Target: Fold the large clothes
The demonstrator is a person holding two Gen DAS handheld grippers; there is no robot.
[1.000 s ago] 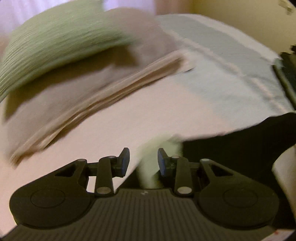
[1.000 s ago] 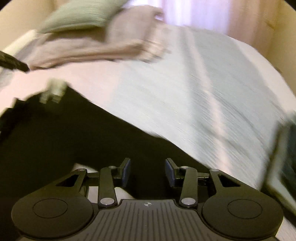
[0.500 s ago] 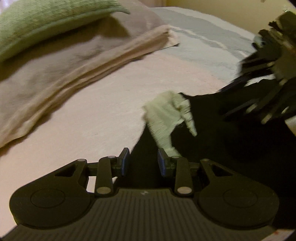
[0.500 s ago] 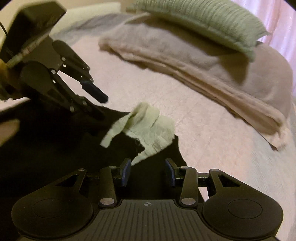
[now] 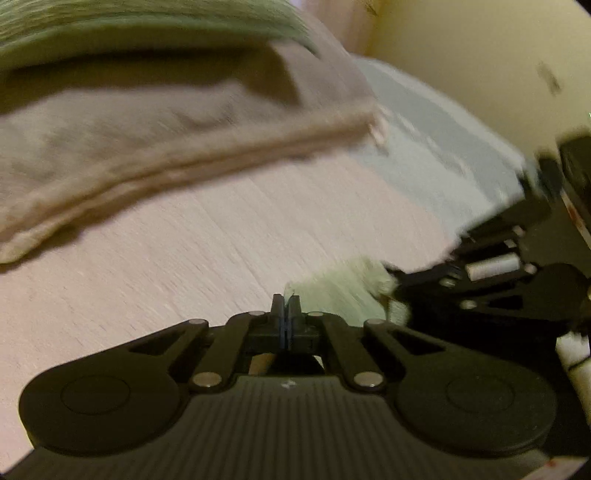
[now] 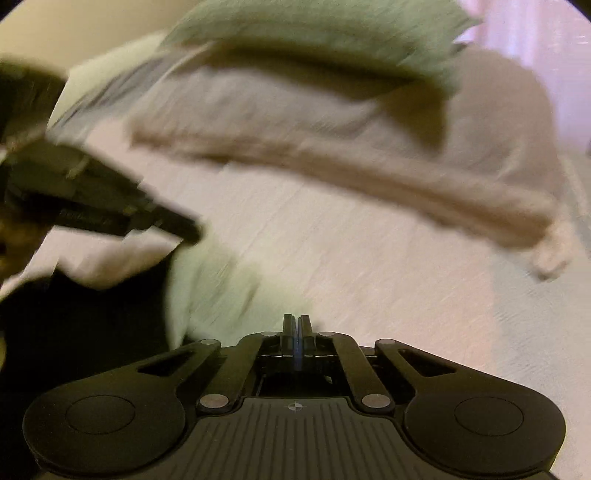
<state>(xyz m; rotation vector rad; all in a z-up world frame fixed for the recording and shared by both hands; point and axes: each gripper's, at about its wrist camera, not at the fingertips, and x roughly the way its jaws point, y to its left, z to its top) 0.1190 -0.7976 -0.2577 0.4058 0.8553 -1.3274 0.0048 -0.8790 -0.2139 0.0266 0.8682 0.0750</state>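
On the pink bedspread [image 5: 184, 258] lies a black garment [image 6: 74, 332] with a pale green cuff or patch [image 5: 340, 291], both views blurred. Left gripper [image 5: 286, 306] has its jaws pressed together right at the near-left edge of the pale patch; whether fabric is pinched, cannot tell. Right gripper [image 6: 297, 326] also has jaws pressed together, just right of the pale patch, black cloth to its left; a pinch not visible. Farther back, folded beige blanket [image 5: 147, 140] under a green pillow [image 6: 314, 33].
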